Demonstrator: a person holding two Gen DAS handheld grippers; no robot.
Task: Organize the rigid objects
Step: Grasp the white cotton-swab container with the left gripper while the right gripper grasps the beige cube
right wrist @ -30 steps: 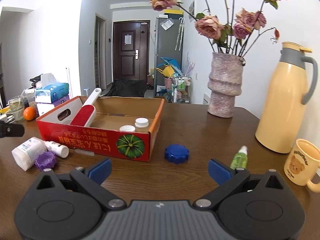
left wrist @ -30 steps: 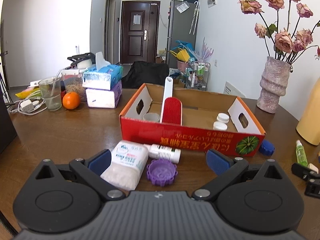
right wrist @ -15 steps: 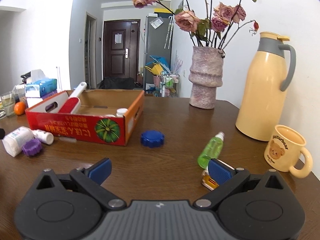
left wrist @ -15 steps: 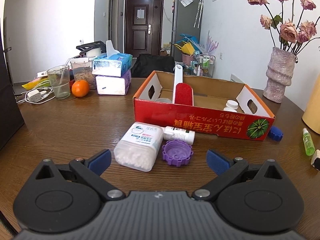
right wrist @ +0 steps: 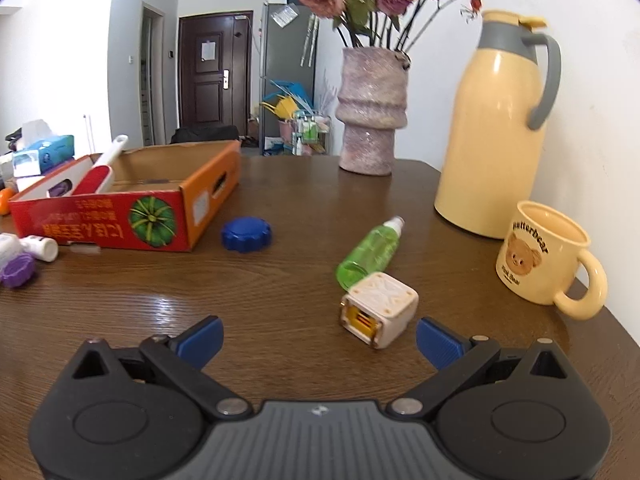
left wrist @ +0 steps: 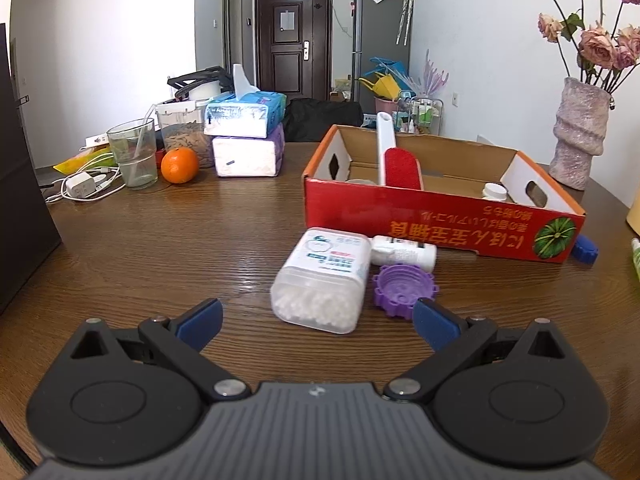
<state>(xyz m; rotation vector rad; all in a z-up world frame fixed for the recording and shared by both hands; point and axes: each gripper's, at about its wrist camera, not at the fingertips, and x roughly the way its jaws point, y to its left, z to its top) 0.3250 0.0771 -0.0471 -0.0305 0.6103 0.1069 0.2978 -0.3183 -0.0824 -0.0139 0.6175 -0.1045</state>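
Note:
A red cardboard box point(left wrist: 440, 220) point(right wrist: 104, 220) holds a red lint brush point(left wrist: 400, 164) and small white bottles point(left wrist: 494, 191). In front of it lie a clear cotton-swab box point(left wrist: 324, 276), a white bottle point(left wrist: 402, 251) and a purple lid point(left wrist: 402, 288). My left gripper point(left wrist: 316, 322) is open, just short of the swab box. A blue lid point(right wrist: 246, 234), a green spray bottle point(right wrist: 370, 252) and a cream cube point(right wrist: 378, 308) lie in the right wrist view. My right gripper point(right wrist: 318, 340) is open, with the cube near its right finger.
A cream thermos point(right wrist: 496, 128), a bear mug point(right wrist: 544, 256) and a vase of dried roses point(right wrist: 372, 108) stand at the right. Tissue packs point(left wrist: 248, 132), an orange point(left wrist: 180, 165), a glass point(left wrist: 134, 152) and a charger with cables point(left wrist: 82, 188) crowd the far left.
Both grippers have drawn back from the box. The left view now shows the swab box and lid farther ahead; the right gripper has swung right, bringing the cream cube and mug into view.

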